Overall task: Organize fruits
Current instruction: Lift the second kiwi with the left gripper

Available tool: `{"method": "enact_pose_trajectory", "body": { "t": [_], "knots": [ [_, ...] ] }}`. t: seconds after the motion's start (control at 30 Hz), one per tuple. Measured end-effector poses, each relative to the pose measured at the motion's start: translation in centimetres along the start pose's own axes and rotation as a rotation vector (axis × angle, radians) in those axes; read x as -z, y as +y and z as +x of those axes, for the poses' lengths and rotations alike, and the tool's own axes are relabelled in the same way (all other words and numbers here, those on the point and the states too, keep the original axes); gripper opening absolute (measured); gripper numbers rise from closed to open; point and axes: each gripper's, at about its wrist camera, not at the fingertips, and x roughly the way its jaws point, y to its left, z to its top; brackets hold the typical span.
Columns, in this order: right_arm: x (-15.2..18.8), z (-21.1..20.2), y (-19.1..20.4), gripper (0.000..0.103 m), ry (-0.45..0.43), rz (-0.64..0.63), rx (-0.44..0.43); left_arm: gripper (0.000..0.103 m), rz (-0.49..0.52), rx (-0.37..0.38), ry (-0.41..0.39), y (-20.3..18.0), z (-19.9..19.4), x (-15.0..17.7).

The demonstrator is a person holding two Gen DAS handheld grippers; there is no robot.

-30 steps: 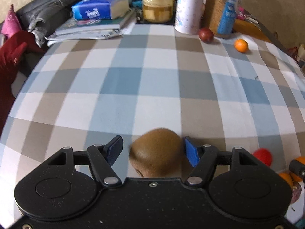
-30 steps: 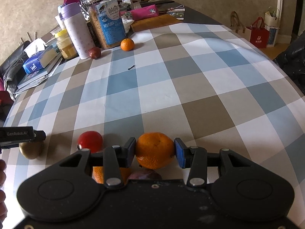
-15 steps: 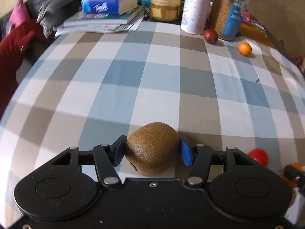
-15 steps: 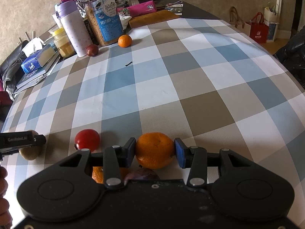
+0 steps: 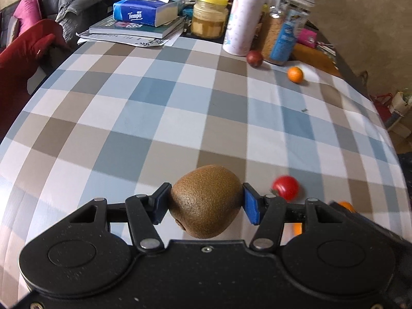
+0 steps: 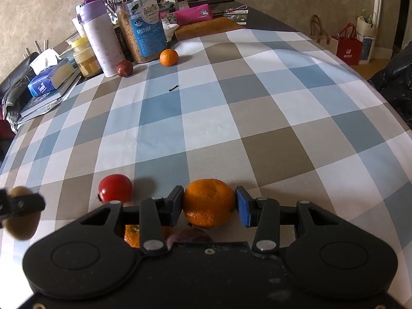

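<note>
My left gripper (image 5: 204, 203) is shut on a brown kiwi (image 5: 206, 200) and holds it above the checked tablecloth (image 5: 180, 108). The right wrist view shows that kiwi (image 6: 20, 224) at the left edge. Just to its right, a red tomato (image 5: 285, 188) lies on the cloth. My right gripper (image 6: 209, 204) has a large orange (image 6: 208, 203) between its blue pads, which touch both sides of the fruit. Behind those fingers, partly hidden, lie another orange (image 6: 132, 235) and a purple fruit (image 6: 188, 234). At the far side sit a small orange (image 6: 168, 57) and a dark red plum (image 6: 125, 68).
Along the far edge stand a lilac bottle (image 6: 103, 38), a clear jar with a blue label (image 6: 141, 31), a yellow-lidded jar (image 5: 209, 20), and a tissue pack (image 5: 144, 13) on books. A small black scrap (image 6: 174, 87) lies mid-cloth. A red cushion (image 5: 23, 56) is at the left.
The left jaws closed onto the kiwi, then lifted it and carried it right, nearer the tomato. The right gripper and its orange stayed where they were.
</note>
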Motion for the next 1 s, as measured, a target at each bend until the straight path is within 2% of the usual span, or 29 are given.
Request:
{"method": "enact_pose_trajectory", "body": {
  "t": [0.1, 0.23, 0.47, 0.73, 1.0],
  "knots": [
    [0.0, -0.1, -0.2, 0.045, 0.001, 0.005, -0.006, 0.062, 0.023, 0.004, 0.007, -0.4, -1.2, 1.1],
    [0.0, -0.2, -0.4, 0.045, -0.003, 0.007, -0.021, 0.062, 0.069, -0.027, 0.023, -0.8, -2.5, 2.8],
    [-0.2, -1.4, -0.4, 0.045, 0.008, -0.019, -0.105, 0.062, 0.122, -0.024, 0.05, -0.7, -4.2, 5.7],
    [0.6, -6.7, -0.2, 0.045, -0.007, -0.099, -0.229, 0.062, 0.155, -0.043, 0.014, -0.4, -6.2, 8.3],
    [3.8, -12.0, -0.9, 0.045, -0.015, -0.169, -0.321, 0.062, 0.129, -0.042, -0.001, 0.3, -7.0, 10.1]
  ]
}}
